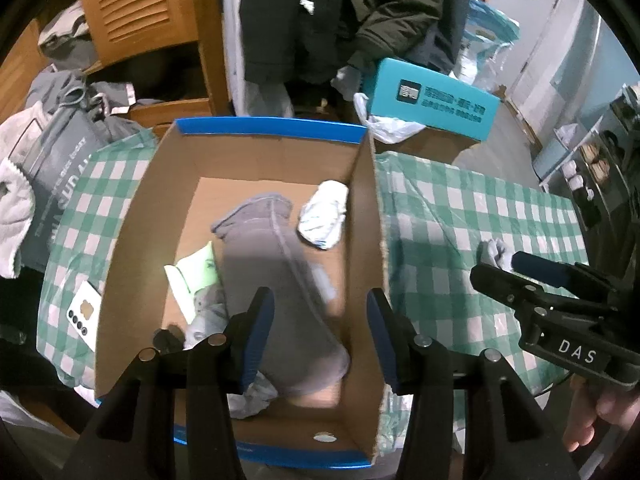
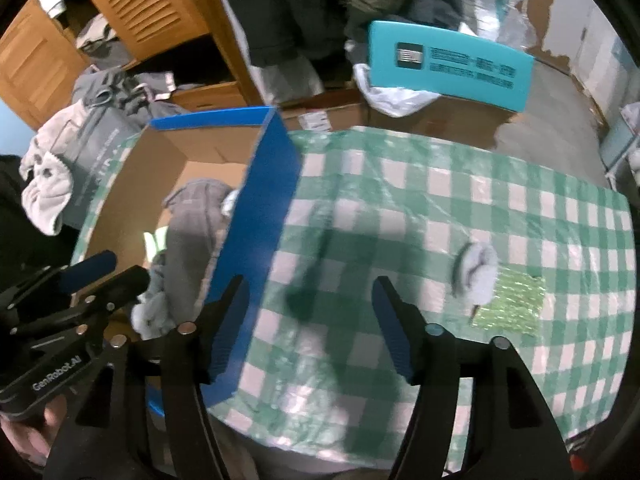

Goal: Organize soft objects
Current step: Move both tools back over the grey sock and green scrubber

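While both grippers are hanging with their fingers apart and empty, the left gripper (image 1: 320,336) over the open brown cardboard box with blue outer walls (image 1: 368,216) and the right gripper (image 2: 308,328) over the green-and-white checked cloth surface (image 2: 440,208), the sensible step is probably going for the small grey rolled sock-like bundle (image 2: 478,276) lying alone on that cloth, just beside a shiny green patch (image 2: 512,304). Doing it well is meaning straddling the roll across its width and pinching low so the soft folds are not slipping out. Inside the box a long grey knitted garment (image 1: 280,280) is lying rumpled beside a white rolled cloth (image 1: 324,216), both looking limp and loosely creased.
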`<state>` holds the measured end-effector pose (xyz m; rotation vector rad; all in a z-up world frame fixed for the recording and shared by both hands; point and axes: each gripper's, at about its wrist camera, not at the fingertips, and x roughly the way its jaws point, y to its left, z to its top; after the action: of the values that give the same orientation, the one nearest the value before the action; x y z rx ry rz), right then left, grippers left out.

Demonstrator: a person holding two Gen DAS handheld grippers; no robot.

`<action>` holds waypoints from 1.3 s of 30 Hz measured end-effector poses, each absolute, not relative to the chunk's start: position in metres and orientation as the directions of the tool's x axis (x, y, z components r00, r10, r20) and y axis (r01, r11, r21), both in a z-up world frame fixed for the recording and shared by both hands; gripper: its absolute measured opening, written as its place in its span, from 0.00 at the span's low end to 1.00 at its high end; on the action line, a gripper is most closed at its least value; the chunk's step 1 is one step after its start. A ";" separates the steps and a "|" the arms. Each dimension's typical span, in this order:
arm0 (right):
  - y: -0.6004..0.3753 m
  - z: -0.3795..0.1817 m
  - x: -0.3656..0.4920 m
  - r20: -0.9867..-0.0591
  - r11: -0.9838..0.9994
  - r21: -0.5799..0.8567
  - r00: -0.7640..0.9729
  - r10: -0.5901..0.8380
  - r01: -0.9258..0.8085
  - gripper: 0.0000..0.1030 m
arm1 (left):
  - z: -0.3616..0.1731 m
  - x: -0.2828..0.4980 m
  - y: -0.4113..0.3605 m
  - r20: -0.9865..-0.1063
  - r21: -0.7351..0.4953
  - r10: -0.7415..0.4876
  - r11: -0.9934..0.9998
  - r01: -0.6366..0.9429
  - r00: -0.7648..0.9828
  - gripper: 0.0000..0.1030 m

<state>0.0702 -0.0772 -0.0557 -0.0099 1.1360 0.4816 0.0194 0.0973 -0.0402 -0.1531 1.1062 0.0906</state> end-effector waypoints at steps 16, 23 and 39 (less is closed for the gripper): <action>-0.147 -0.076 0.076 -0.897 0.950 0.174 0.356 0.262 -0.261 0.68 | -0.050 0.031 0.025 -0.908 -0.022 -0.010 0.999 -0.025 0.420 0.49; -0.180 -0.082 0.078 -0.901 0.960 0.177 0.358 0.246 -0.215 0.68 | -0.058 0.040 -0.012 -0.916 0.002 -0.017 0.999 0.046 0.401 0.52; -0.251 -0.124 0.101 -0.927 0.982 0.182 0.324 0.190 -0.055 0.68 | -0.086 0.069 -0.063 -0.929 -0.016 -0.047 0.996 0.087 0.368 0.52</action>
<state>0.1011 -0.2512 -0.1240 0.1252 1.2315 0.1608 0.0688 -0.0633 -0.0859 0.0371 1.1912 -0.0859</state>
